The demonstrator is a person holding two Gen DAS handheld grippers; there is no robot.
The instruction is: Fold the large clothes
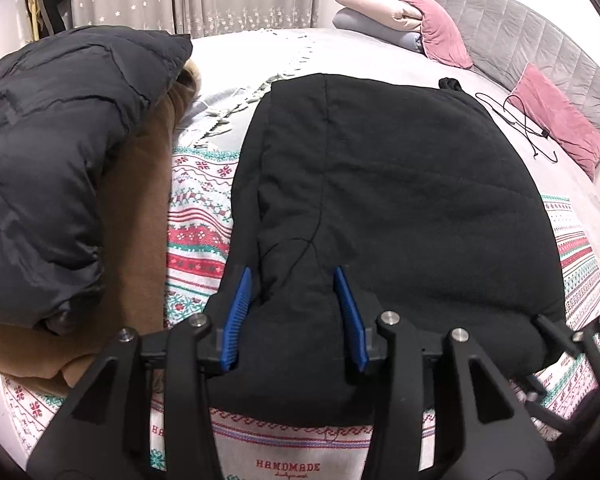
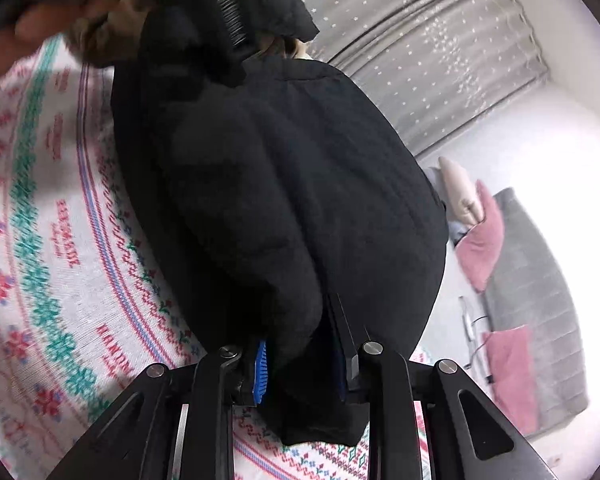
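Observation:
A large black garment (image 1: pixel 380 184) lies folded on the patterned blanket (image 1: pixel 200 208) on the bed. In the left wrist view my left gripper (image 1: pixel 292 280) is open, its blue fingertips (image 1: pixel 242 292) resting on the garment's near edge with a fold of cloth between them. My right gripper shows at the right edge (image 1: pixel 572 340). In the right wrist view my right gripper (image 2: pixel 300 356) is shut on a thick fold of the black garment (image 2: pixel 300 184), which fills the middle of the view. The other gripper's black frame (image 2: pixel 228 12) sits at the garment's far end.
A folded dark puffer jacket (image 1: pixel 48 168) lies on a brown garment (image 1: pixel 140 240) at the left. Pink cushions (image 1: pixel 556 120), folded bedding (image 1: pixel 380 12) and a black cable (image 1: pixel 528 128) lie by the grey headboard (image 1: pixel 520 28). Starred curtains (image 2: pixel 440 52) hang behind.

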